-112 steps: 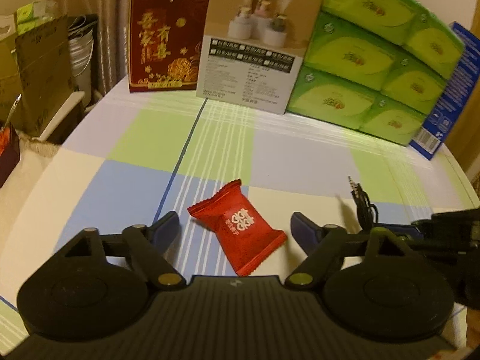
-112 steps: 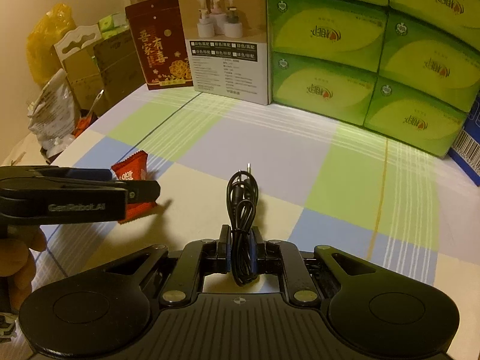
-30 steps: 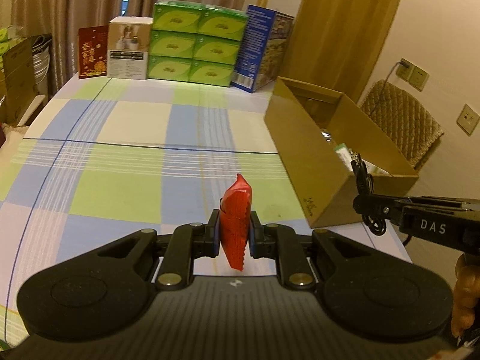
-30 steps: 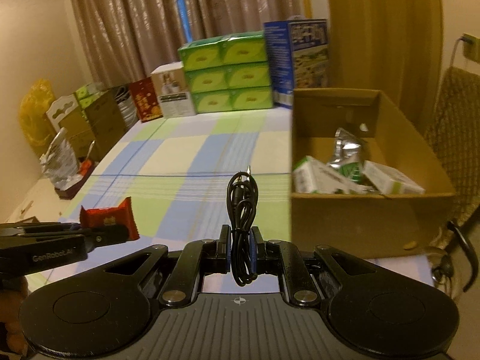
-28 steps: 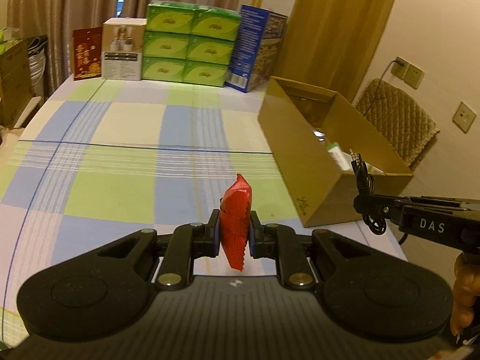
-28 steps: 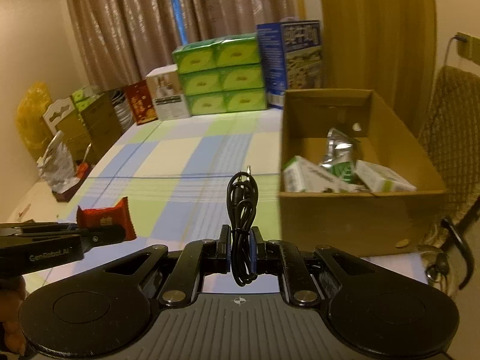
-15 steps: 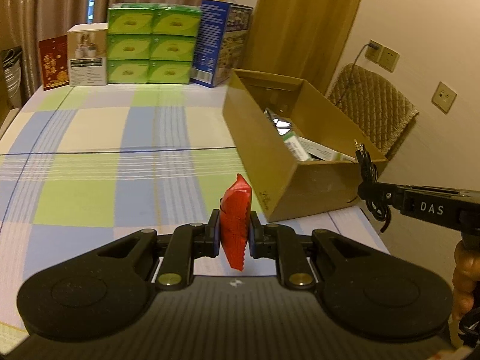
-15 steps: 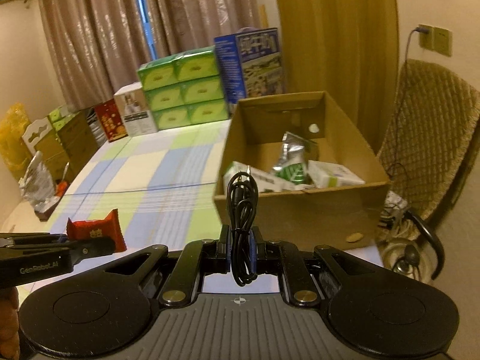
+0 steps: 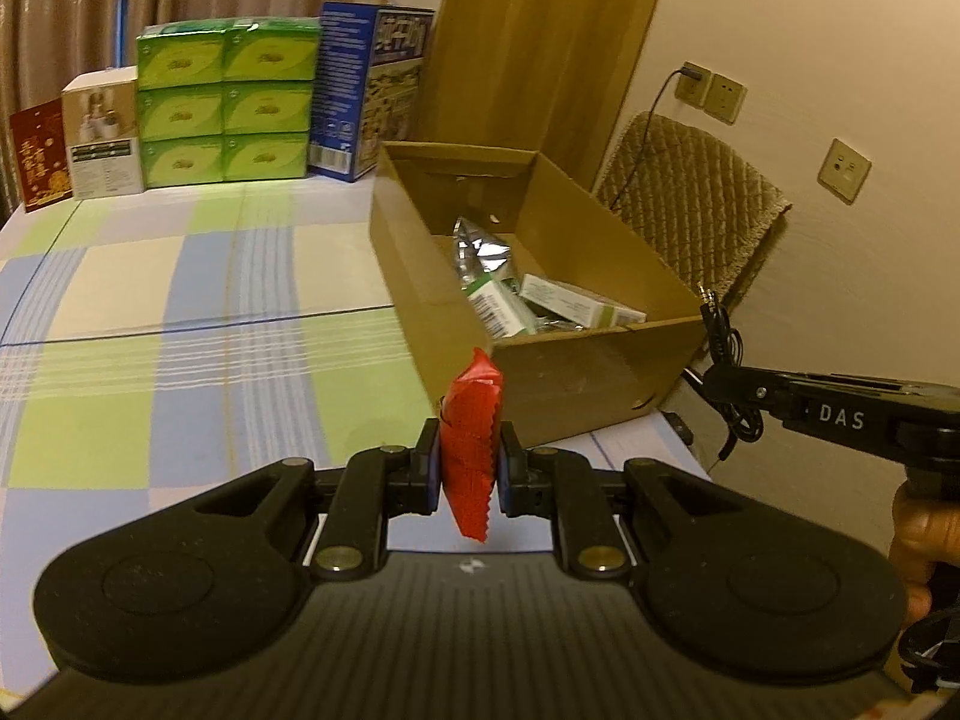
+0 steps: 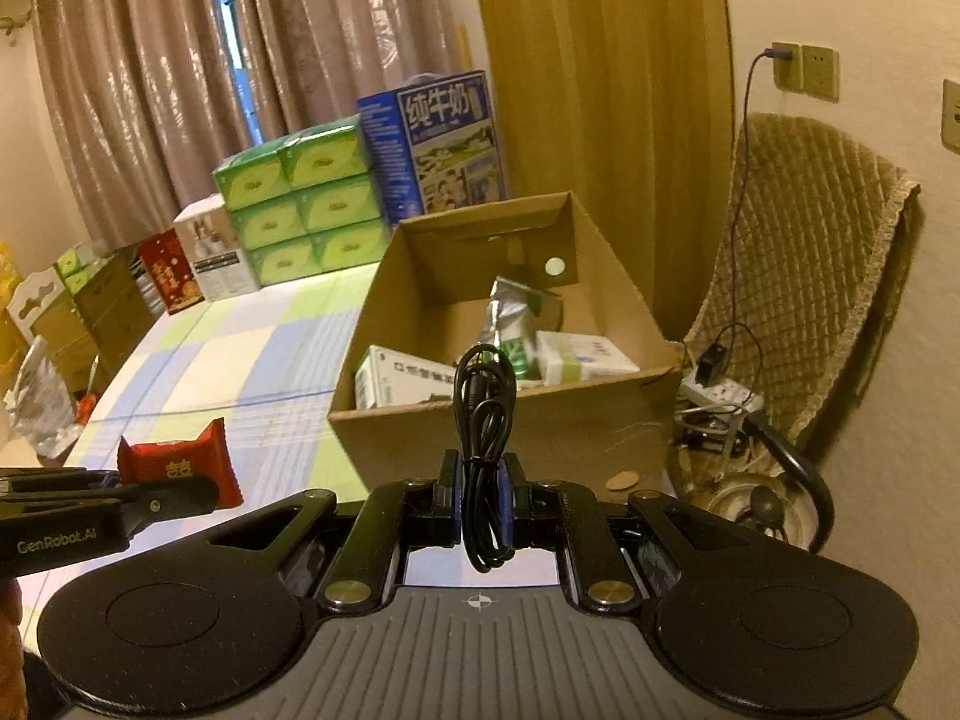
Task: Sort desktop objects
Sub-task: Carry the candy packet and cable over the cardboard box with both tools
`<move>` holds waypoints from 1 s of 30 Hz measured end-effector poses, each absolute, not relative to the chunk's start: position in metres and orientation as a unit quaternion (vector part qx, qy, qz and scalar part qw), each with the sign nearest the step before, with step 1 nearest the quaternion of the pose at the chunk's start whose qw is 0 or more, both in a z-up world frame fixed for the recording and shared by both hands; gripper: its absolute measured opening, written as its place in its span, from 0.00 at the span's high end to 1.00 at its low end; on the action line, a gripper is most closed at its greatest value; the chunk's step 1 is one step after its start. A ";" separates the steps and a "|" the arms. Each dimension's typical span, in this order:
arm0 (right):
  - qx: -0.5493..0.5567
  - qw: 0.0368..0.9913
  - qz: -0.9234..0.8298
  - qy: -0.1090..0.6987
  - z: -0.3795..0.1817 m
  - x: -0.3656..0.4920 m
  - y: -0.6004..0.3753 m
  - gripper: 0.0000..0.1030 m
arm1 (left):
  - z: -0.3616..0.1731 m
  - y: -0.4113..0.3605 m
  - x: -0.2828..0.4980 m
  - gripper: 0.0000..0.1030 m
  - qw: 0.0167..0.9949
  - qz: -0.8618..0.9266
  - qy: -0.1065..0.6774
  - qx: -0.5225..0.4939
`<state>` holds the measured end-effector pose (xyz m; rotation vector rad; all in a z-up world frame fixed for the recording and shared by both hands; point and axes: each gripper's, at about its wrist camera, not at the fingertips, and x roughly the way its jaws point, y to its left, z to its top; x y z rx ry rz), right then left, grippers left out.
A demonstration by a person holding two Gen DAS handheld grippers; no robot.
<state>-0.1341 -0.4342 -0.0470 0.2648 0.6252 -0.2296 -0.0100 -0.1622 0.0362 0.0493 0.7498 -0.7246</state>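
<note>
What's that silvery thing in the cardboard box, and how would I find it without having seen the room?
Find the open cardboard box at the right edge of the checked table. Inside, towards its far end, a crinkled silver foil pouch with green print stands above the other packages. Its neighbours are flat white cartons; the pouch alone is shiny and creased.
</note>
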 end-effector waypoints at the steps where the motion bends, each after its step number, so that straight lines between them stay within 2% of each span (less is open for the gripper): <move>1: 0.129 0.937 -0.113 0.305 -0.046 -0.134 -0.436 0.92 | 0.037 -0.164 -0.009 0.87 0.866 -0.348 0.358 0.024; 30: 0.087 0.943 -0.108 0.302 -0.031 -0.070 -0.475 0.92 | 0.061 -0.243 0.035 0.87 0.857 -0.386 0.340 0.028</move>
